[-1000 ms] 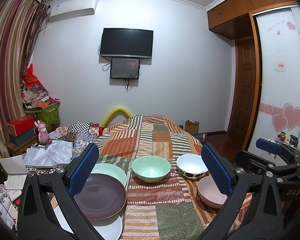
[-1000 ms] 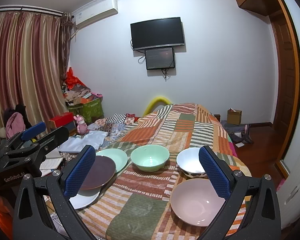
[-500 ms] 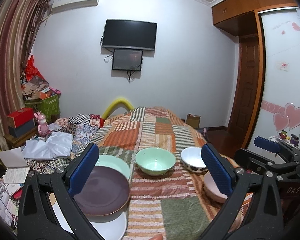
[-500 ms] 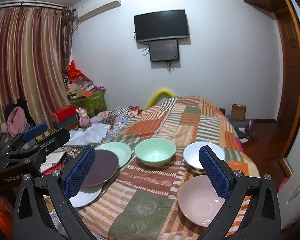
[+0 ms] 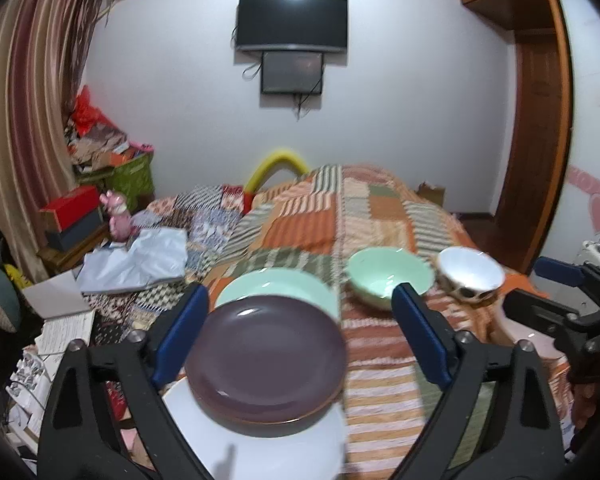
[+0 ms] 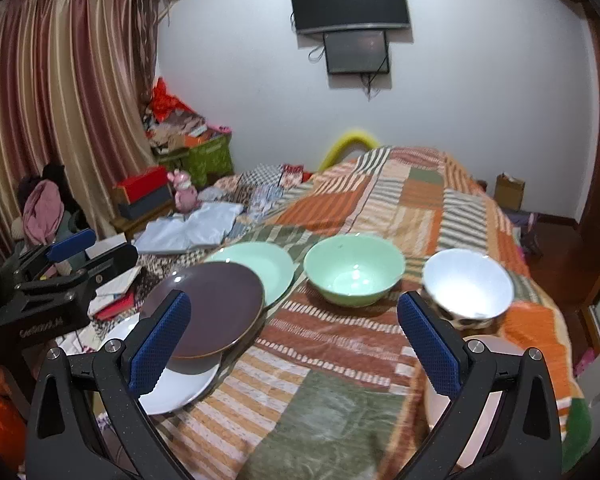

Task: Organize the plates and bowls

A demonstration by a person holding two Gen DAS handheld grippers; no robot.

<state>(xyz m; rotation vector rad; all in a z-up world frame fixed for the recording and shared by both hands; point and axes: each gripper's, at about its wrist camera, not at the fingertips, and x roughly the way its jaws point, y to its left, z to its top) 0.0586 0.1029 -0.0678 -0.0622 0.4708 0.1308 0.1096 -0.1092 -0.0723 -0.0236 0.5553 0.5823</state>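
Note:
On the striped patchwork cloth [image 6: 332,360] a dark purple plate [image 5: 268,356] [image 6: 208,312] lies partly over a white plate [image 5: 260,448] [image 6: 172,384] and a light green plate [image 5: 280,284] [image 6: 268,268]. To their right stand a green bowl [image 5: 388,276] [image 6: 354,268], a white bowl [image 5: 470,272] [image 6: 468,284] and a pink bowl [image 6: 484,400] [image 5: 528,340]. My left gripper [image 5: 300,336] is open, its jaws wide on either side of the purple plate. My right gripper [image 6: 292,344] is open and empty, low over the cloth in front of the bowls.
The cloth's left edge drops to clutter: papers [image 5: 64,328], a white bag [image 5: 140,260], boxes [image 6: 144,196] and a pink toy [image 6: 184,196]. A curtain [image 6: 60,120] hangs at the left. A wooden door [image 5: 536,140] is at the right.
Both grippers have moved forward and down toward the dishes. The left one has swung left so the purple plate now lies between its open jaws.

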